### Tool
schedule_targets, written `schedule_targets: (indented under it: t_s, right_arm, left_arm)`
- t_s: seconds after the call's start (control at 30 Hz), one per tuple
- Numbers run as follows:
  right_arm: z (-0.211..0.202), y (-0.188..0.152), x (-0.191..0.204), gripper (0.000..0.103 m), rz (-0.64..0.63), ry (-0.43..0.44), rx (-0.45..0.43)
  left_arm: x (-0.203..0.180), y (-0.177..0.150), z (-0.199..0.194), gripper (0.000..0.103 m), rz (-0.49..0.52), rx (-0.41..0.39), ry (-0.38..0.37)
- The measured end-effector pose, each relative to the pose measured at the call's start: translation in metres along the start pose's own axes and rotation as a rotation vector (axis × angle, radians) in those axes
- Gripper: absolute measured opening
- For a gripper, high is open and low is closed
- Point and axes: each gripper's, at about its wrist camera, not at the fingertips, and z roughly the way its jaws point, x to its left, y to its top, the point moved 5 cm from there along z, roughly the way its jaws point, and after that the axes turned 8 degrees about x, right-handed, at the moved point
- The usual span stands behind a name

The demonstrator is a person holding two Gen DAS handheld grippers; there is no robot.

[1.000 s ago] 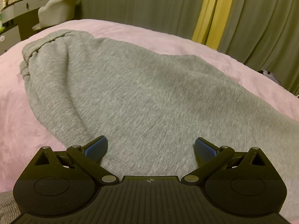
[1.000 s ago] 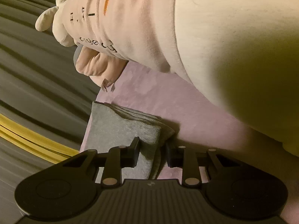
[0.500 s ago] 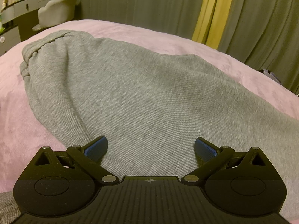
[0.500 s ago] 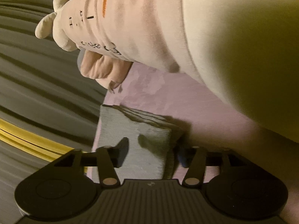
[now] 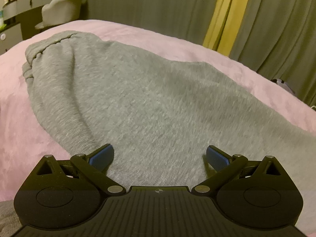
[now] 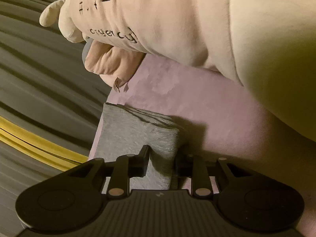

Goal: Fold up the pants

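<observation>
- Left gripper (image 5: pixel 160 157): two blue-padded fingers (image 5: pixel 101 156) spread wide, released, holding nothing, low over grey cloth.
- Right gripper (image 6: pixel 162 162): two black fingers partly apart, straddling a ribbed cuff (image 6: pixel 164 140) with cloth between them; cannot tell whether actually clamped on it.
- One pair of grey pants (image 5: pixel 148 98), spread flat across one pink blanket (image 5: pixel 237 73); gathered waistband (image 5: pixel 49 43) at far left in the left wrist view, legs running off toward the lower right.
- Same pants (image 6: pixel 122 130) in the right wrist view: stacked leg ends, edges layered, lying at the blanket (image 6: pixel 197 102) edge.
- One hand (image 6: pixel 110 63) in a cream sleeve (image 6: pixel 167 19) with dark lettering, above and beyond the cuff, fingers curled; apart from the cloth.
- Grey-green curtains (image 5: pixel 158 6) behind the bed, one yellow panel (image 5: pixel 223 13) among them.
- One pale scalloped chair (image 5: pixel 63 6) and one dresser (image 5: pixel 15 17) at far left; small items on top too blurred to count.
</observation>
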Motion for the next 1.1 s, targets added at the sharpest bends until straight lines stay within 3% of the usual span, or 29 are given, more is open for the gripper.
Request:
schedule_targets:
  t_s: [0.07, 0.17, 0.23, 0.3, 0.37, 0.43, 0.5, 0.57, 0.63, 0.73, 0.8, 0.93, 1.1]
  right_arm:
    - [-0.002, 0.001, 0.01, 0.015, -0.064, -0.033, -0.004]
    - [-0.009, 0.001, 0.04, 0.013, -0.214, -0.077, -0.019]
    - [-0.016, -0.003, 0.083, 0.012, -0.37, -0.067, -0.046]
    - [-0.024, -0.022, 0.145, 0.012, -0.606, -0.037, -0.07]
    - [-0.031, -0.063, 0.21, 0.012, -0.825, 0.067, -0.052]
    - [-0.035, -0.123, 0.261, 0.012, -1.029, 0.2, 0.024]
    - [-0.031, -0.192, 0.288, 0.013, -1.211, 0.293, 0.122]
    - [-0.017, -0.251, 0.288, 0.013, -1.324, 0.334, 0.227]
    - [0.011, -0.301, 0.272, 0.013, -1.366, 0.291, 0.366]
    - [0.064, -0.357, 0.233, 0.014, -1.382, 0.105, 0.624]
    - [0.064, -0.368, 0.227, 0.016, -1.384, 0.095, 0.579]
    - [0.055, -0.365, 0.237, 0.016, -1.368, 0.085, 0.569]
    - [0.046, -0.358, 0.245, 0.016, -1.309, 0.127, 0.528]
  left_arm:
    - [0.003, 0.001, -0.008, 0.103, -0.015, 0.005, -0.018]
    - [0.011, 0.003, -0.026, 0.103, -0.024, 0.0, 0.009]
    - [0.017, 0.004, -0.04, 0.103, -0.023, -0.044, 0.011]
    - [0.023, 0.006, -0.051, 0.103, -0.043, -0.103, 0.002]
    - [0.03, 0.009, -0.056, 0.103, -0.078, -0.135, -0.01]
    - [0.036, 0.009, -0.055, 0.103, -0.114, -0.126, -0.023]
    - [0.039, 0.008, -0.05, 0.103, -0.146, -0.102, -0.033]
    - [0.043, 0.007, -0.046, 0.103, -0.183, -0.082, -0.051]
    - [0.046, 0.006, -0.041, 0.103, -0.207, -0.066, -0.066]
    - [0.047, 0.003, -0.035, 0.103, -0.223, -0.046, -0.07]
    - [0.049, 0.003, -0.032, 0.103, -0.234, -0.035, -0.075]
    - [0.051, 0.003, -0.026, 0.103, -0.263, -0.022, -0.108]
    - [0.046, 0.003, -0.022, 0.103, -0.253, -0.006, -0.116]
